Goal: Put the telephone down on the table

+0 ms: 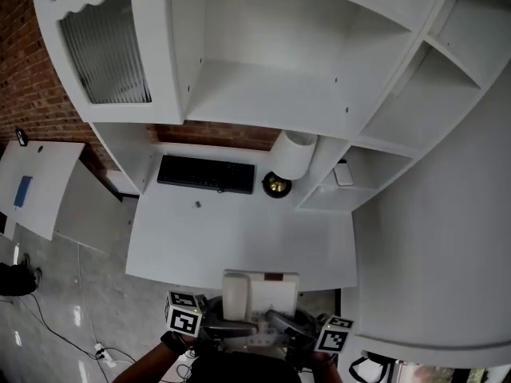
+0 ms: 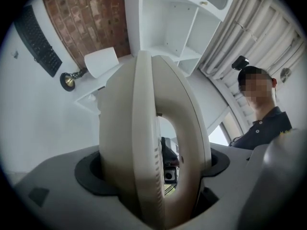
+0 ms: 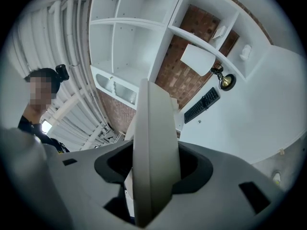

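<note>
one telephone (image 1: 259,294), one keyboard (image 1: 206,174), one lamp (image 1: 294,156), one table (image 1: 239,234)

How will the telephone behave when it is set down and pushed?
Probably stiff: the telephone looks like hard plastic. Its handset seems only to rest on the base, so tilting may loosen it. The smooth shell may slide on the table.

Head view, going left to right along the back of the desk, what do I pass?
Black keyboard → lamp with a white shade → small white item
</note>
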`<state>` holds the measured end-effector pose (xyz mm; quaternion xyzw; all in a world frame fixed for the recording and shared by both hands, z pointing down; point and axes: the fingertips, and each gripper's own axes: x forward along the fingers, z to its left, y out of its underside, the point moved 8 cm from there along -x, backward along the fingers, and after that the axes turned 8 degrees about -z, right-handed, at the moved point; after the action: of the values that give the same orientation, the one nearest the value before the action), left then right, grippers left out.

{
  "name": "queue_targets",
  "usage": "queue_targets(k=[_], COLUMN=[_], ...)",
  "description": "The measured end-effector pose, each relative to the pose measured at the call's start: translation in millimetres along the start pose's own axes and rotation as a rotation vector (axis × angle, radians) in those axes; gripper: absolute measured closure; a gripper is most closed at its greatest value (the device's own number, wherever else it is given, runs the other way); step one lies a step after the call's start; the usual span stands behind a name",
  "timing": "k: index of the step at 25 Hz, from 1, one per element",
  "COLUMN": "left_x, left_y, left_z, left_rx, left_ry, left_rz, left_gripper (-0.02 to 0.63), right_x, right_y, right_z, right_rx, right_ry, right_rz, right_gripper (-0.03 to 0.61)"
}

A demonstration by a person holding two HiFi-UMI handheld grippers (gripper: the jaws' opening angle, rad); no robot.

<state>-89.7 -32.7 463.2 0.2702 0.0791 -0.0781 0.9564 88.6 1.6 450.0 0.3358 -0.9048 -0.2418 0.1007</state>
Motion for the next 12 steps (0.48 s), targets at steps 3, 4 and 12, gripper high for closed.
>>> queue_targets(k=[3,4,12], left_x=[11.2,15.1,33.2], left_y=[-25.1,-31.9,-89.4], left_z=[4.8,6.6,2.6], left_rx=[0.015,0.023,0.076], left_ry=[-0.024,-0.023,-0.078], left_rz=[-0.004,-0.007,0.003], left_gripper=[0.138,0.138,0.140], right_x=[11.9,14.9,40.8], right_y=[-23.5,-31.3,-83.0], right_z=[-7.2,-8.9,-14.4], right_rx=[-0.004,-0.007,-0.002], right_ry=[-0.028,-0.033,-0.106], right_rz=[-0.006,-0.005,-0.010], right_gripper=[0.371,0.371,0.374])
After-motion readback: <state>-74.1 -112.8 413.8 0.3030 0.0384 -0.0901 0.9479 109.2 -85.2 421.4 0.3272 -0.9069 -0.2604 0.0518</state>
